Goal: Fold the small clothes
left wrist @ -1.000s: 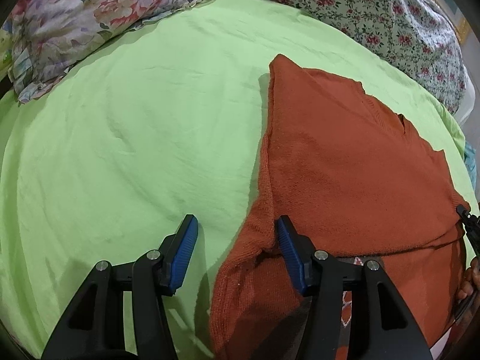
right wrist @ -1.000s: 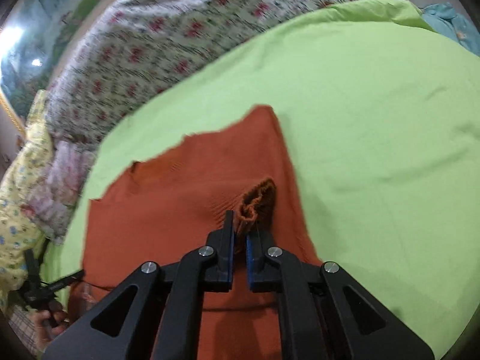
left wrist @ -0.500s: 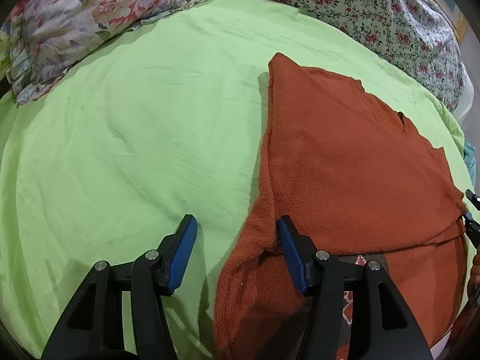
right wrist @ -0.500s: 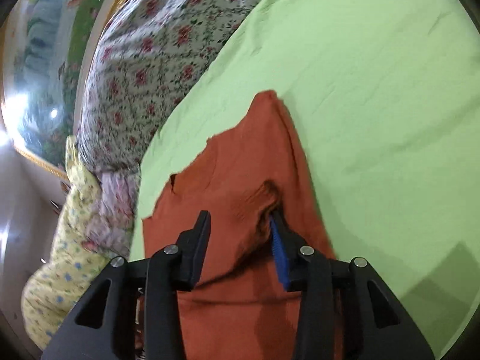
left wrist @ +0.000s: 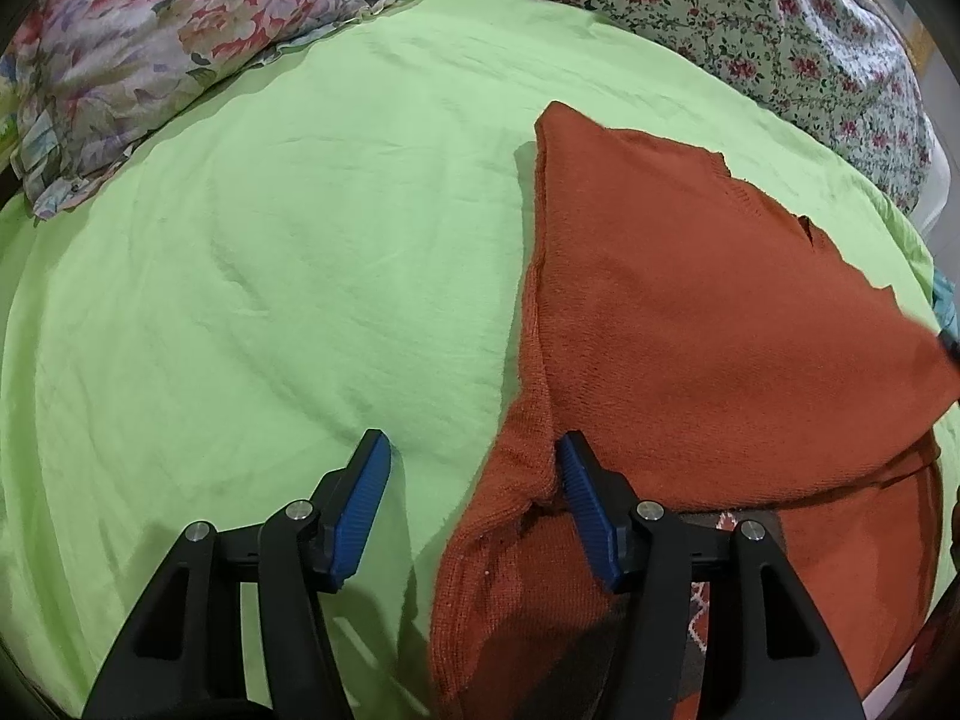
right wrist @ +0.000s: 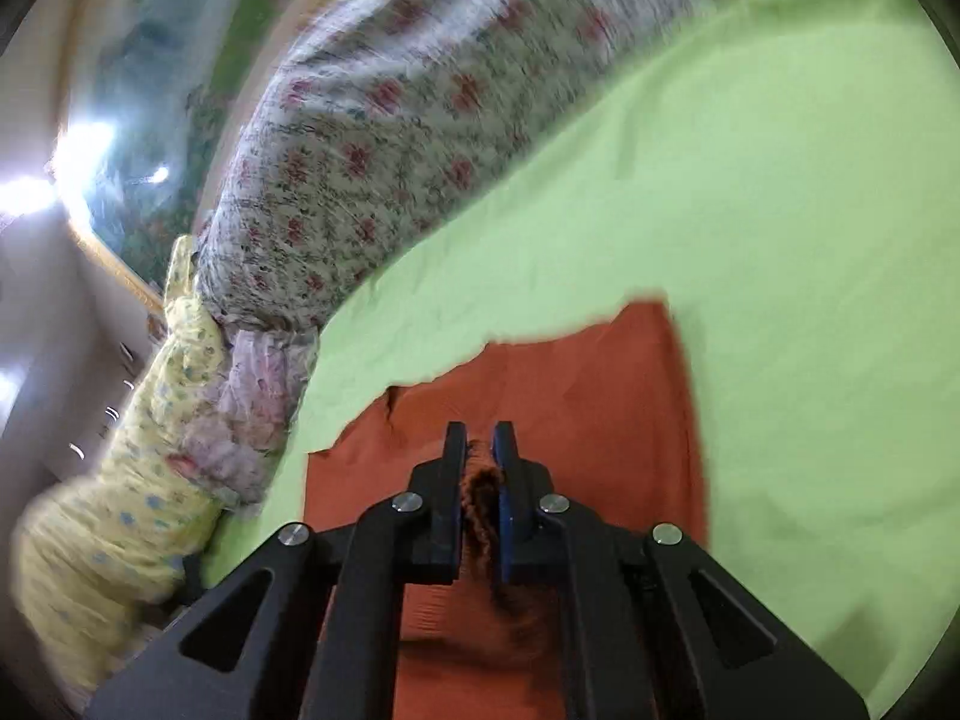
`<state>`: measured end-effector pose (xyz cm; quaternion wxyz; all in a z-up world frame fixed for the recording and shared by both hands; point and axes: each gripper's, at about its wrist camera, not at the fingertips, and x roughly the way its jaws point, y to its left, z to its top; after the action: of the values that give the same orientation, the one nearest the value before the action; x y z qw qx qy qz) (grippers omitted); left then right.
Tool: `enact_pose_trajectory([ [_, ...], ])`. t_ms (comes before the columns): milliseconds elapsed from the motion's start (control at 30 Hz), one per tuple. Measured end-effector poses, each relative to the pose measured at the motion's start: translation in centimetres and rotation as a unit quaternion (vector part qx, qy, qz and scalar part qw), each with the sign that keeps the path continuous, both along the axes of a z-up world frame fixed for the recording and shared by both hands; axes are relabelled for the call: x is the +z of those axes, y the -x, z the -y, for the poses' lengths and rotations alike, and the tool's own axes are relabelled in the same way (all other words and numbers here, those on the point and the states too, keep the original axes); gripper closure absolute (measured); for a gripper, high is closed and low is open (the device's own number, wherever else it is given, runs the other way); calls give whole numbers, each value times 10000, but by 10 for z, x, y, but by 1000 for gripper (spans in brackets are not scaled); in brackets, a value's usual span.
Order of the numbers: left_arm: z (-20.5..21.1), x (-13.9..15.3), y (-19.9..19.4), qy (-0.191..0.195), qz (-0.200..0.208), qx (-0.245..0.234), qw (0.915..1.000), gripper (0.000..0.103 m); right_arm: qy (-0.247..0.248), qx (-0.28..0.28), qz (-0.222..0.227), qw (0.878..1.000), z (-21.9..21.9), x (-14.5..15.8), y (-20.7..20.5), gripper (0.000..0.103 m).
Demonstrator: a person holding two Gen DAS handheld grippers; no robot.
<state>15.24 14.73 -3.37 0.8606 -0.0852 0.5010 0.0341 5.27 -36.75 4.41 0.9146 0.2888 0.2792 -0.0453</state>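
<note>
Your rust-orange sweater (left wrist: 708, 324) is a matt, fuzzy knit with a ribbed hem, lying on a smooth, lightly creased lime-green cotton sheet (left wrist: 288, 276). Both grippers look like matt black plastic with shiny metal screws, and the left gripper (left wrist: 474, 486) shows ridged blue rubbery pads (left wrist: 363, 504). The floral pillow (left wrist: 150, 48) at the sheet's far left corner is thin printed cloth.

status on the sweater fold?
Done: one side of the orange sweater is already folded over on the green sheet. In hand: right tongs are shut on a bunch of sweater; left tongs are open at its edge. Left: the remaining folds; part hangs off the bed.
</note>
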Motion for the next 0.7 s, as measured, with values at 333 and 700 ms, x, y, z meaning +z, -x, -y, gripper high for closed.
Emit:
enact_pose_trajectory([
  [333,-6,5,12,43,31,-38,10000,43,1248,-896,-1174,9811,-10,-13,27,86],
  [700,5,31,98,201,139,-116,9996,44,991,-284,-782,9916,-76,-1,81,61],
])
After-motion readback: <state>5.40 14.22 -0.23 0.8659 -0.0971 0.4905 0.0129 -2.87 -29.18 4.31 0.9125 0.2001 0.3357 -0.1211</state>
